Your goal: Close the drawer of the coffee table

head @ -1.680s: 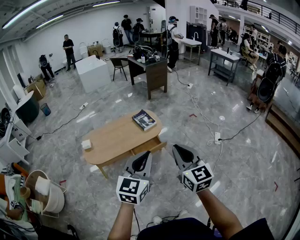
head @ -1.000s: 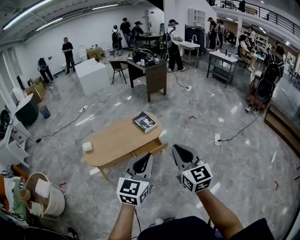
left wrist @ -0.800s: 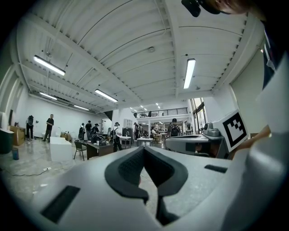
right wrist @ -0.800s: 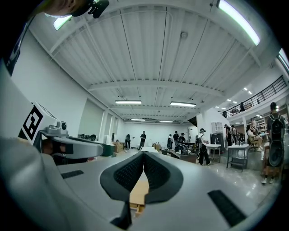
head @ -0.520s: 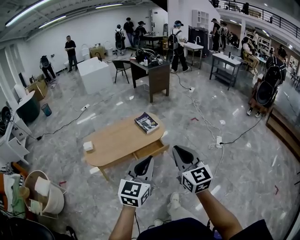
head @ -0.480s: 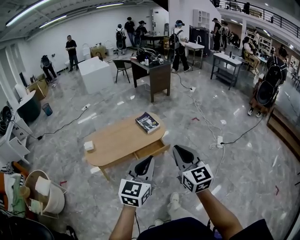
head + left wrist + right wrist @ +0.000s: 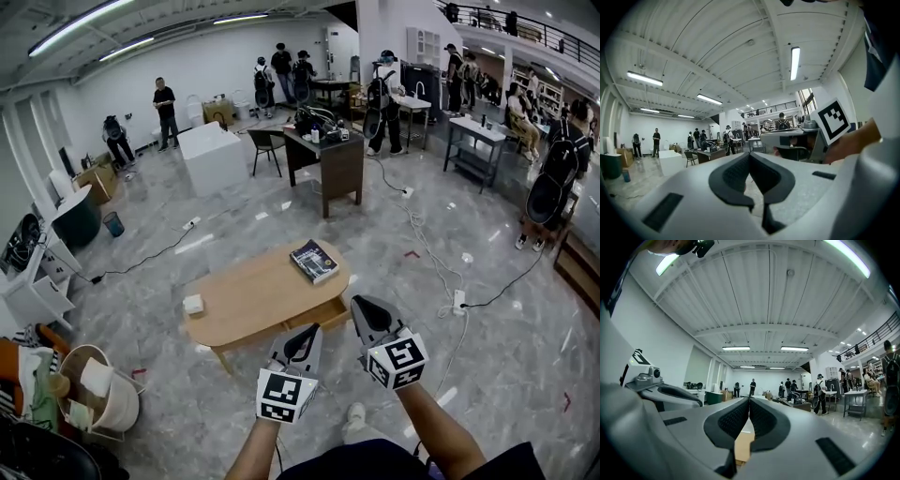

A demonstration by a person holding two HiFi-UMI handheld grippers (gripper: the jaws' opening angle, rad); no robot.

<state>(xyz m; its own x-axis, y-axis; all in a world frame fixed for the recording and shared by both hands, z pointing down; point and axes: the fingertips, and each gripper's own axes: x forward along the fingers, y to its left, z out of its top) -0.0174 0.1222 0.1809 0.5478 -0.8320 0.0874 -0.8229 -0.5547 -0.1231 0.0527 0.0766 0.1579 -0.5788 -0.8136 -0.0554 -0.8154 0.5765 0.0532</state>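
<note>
Left claw and right claw are both shut on nothing, jaws pressed together. They are held side by side low in the frame, arms rising from the bottom edge, tips aimed at the table. Its drawer seems partly pulled out at centre, just above the tips and between them, touching neither.

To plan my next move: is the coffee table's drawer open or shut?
Open: the drawer juts out from under the coffee table top.
</note>
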